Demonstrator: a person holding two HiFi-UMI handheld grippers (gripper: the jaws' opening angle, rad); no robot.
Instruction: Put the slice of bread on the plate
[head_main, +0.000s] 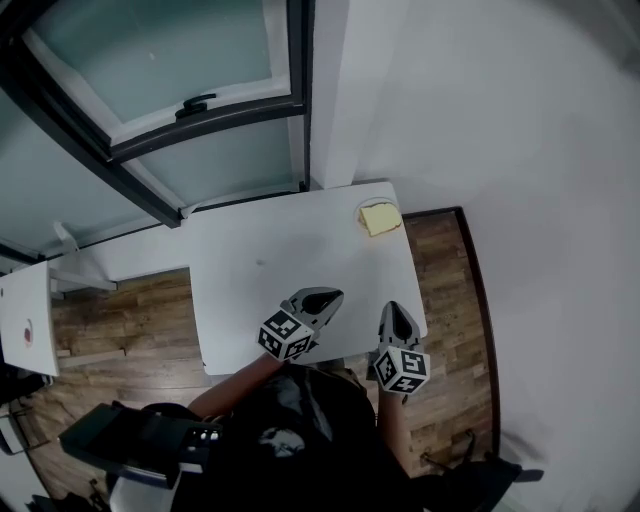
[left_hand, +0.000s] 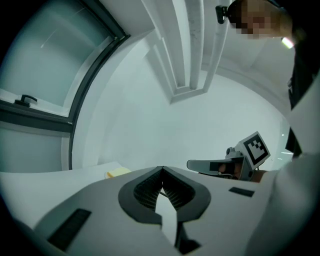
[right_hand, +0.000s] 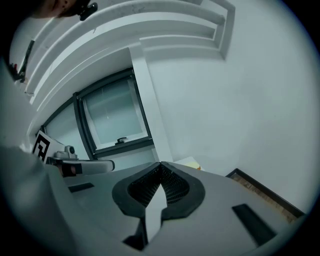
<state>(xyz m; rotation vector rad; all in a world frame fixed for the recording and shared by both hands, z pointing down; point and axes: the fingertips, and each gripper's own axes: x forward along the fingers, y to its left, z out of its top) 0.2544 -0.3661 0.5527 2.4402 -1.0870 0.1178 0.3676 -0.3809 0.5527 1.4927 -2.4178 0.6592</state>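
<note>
Seemingly, the slice of bread lay at the far right corner of the white counter, on what looked like a small round plate whose rim just showed around it. The plate was too small in the head view to be sure of. If that reading holds, the slice already sat where the task wants it. The left gripper view caught the slice as a pale yellow patch near the counter's far edge.

By my judgement it would handle as a light, soft, springy thing, easy to lift but quick to dent, tear or fold if pinched hard or taken by 1 corner. A gentle hold across the middle of 1 edge, crust included, should carry it flat.

Both grippers were well apart from it, near the counter's front edge. The left gripper had its 2 fingers pressed together with nothing between them. The right gripper, near it, likewise had its fingers clenched on nothing.

Beyond the counter stood a dark-framed window and a plain wall, with wooden floor at the right.
</note>
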